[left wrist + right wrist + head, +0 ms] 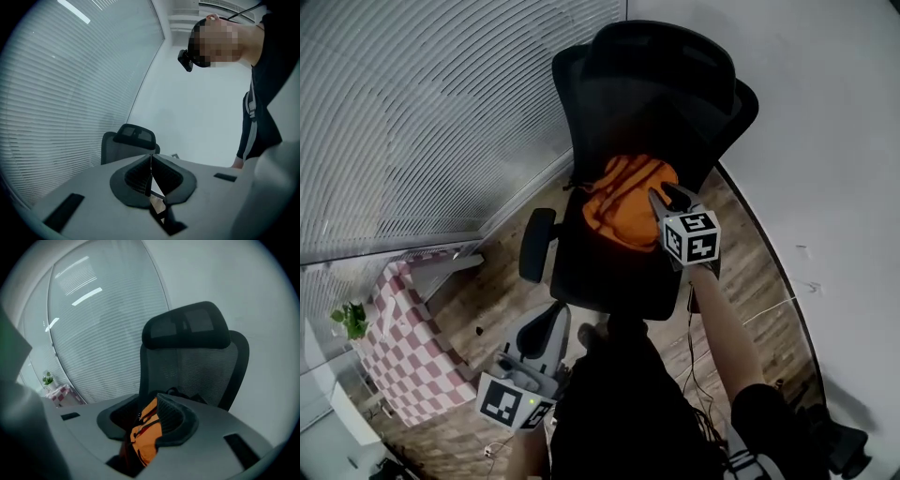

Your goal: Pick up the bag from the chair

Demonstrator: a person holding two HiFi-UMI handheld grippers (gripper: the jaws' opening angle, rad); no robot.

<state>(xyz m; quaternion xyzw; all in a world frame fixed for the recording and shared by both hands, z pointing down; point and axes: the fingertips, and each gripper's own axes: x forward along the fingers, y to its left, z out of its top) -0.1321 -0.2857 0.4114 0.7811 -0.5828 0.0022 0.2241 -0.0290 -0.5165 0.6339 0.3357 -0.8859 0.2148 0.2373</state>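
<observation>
The chair [666, 84] stands in a corner, with blinds [422, 122] close on its left and a white wall [825, 141] close on its right. Open wooden floor [487, 309] lies only at its front and front-left. The orange bag [623, 202] lies at the seat's back edge against the backrest; the seat's front edge is bare.

The right gripper [668, 199] reaches over the seat's right side to the bag's right edge. Its fingers stand well apart, gripping nothing. The left gripper [551, 319] hangs low off the seat's front-left corner, below the armrest [536, 244], with its fingers together and empty.

A checked table [403, 347] with a plant [352, 319] sits by the blinds, well apart from the chair.

In the right gripper view the bag [145, 437] fills the gap of the right gripper [147, 420], with the chair [197, 362] behind it. In the left gripper view the left gripper [151, 173] shows only the chair [129, 140] from the side, not the bag.
</observation>
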